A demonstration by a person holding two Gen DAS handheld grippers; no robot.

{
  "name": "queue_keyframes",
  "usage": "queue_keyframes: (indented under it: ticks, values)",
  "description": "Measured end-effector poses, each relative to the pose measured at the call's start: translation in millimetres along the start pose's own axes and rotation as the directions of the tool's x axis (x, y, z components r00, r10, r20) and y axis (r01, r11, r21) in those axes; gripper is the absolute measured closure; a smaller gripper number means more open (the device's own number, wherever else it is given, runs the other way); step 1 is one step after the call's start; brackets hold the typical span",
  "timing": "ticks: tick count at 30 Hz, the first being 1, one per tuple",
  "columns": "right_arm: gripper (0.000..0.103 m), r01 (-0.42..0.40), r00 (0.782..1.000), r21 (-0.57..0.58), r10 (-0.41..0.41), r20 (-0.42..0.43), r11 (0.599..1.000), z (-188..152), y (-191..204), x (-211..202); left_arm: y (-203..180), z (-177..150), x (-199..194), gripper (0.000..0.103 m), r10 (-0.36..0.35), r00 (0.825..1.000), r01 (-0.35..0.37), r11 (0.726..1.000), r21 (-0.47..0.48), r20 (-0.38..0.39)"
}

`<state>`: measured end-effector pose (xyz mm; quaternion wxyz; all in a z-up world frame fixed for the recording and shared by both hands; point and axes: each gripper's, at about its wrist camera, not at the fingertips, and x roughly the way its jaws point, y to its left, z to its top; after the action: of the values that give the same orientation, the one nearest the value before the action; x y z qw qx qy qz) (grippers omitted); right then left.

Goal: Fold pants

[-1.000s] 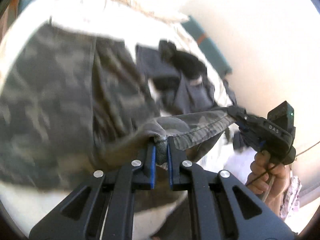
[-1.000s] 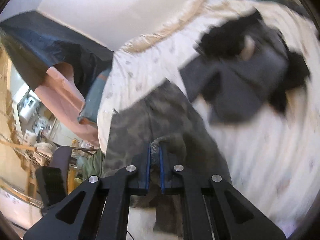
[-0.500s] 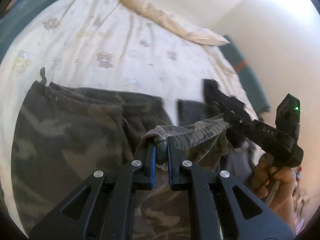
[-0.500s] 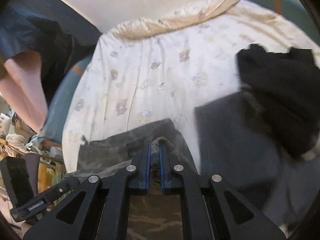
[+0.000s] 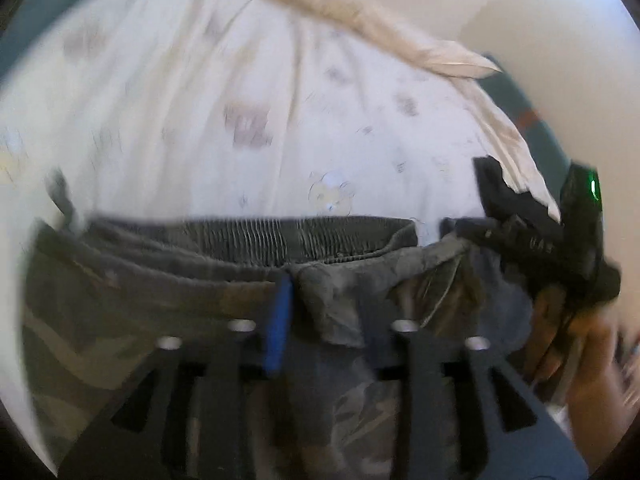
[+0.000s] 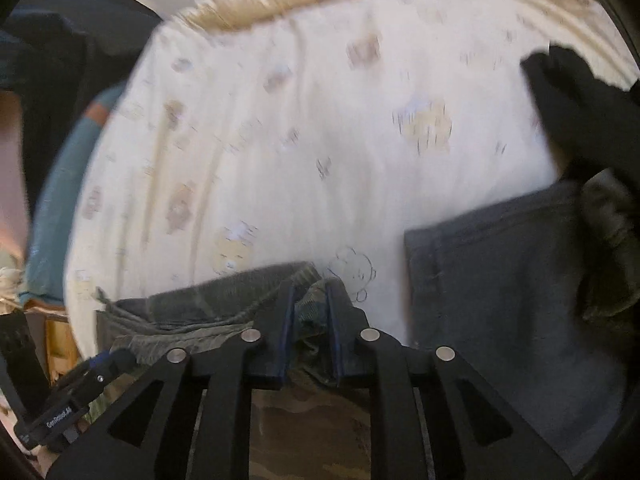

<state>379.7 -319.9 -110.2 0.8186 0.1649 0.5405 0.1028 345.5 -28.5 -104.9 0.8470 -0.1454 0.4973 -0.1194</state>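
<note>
Both grippers let go of the camouflage pants (image 5: 120,300) on the bed sheet (image 5: 200,120): the left gripper (image 5: 324,308) and right gripper (image 6: 310,312) have just been opening, hem cloth loose between spread fingers. The fold looks laid; withdrawing comes next. The waistband (image 5: 260,236) runs left-right across mid-frame.

One pair of camouflage pants (image 5: 120,304) lies on one cream bedsheet (image 5: 200,100) printed with small bears. Two black handheld grippers are in view, the left gripper (image 5: 324,312) and the right gripper (image 6: 310,320), and one hand (image 5: 568,344) shows. Beside the pants lie one grey garment (image 6: 500,280) and one black garment (image 6: 580,104).
</note>
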Motion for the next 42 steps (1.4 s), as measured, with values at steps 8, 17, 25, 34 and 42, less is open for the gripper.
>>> queue_keyframes:
  ticks: [8, 17, 25, 34, 42]
  values:
    - [0.045, -0.058, 0.998, -0.207, 0.061, 0.007, 0.977, -26, 22, -38, -19, -42, -20, 0.027, -0.01, 1.0, 0.007, 0.973, 0.231, 0.014]
    - [0.05, 0.103, 0.989, -0.19, -0.121, -0.086, 0.976, -17, 31, 67, -9, 7, 76, 0.027, 0.252, 0.966, -0.245, 0.964, 0.106, -0.061]
    - [0.047, 0.008, 0.999, -0.107, -0.004, 0.034, 0.994, -34, 6, -24, -2, 1, 32, 0.028, 0.206, 0.978, -0.204, 0.977, 0.063, -0.025]
    - [0.038, 0.062, 0.998, -0.055, -0.06, 0.037, 0.997, -214, -46, -158, -19, -123, -78, 0.028, 0.017, 0.997, -0.014, 0.999, 0.043, -0.07]
    - [0.038, 0.163, 0.985, -0.056, -0.166, -0.048, 0.985, -325, -70, -189, -46, -260, -109, 0.028, -0.047, 0.974, 0.065, 0.995, 0.075, -0.222]
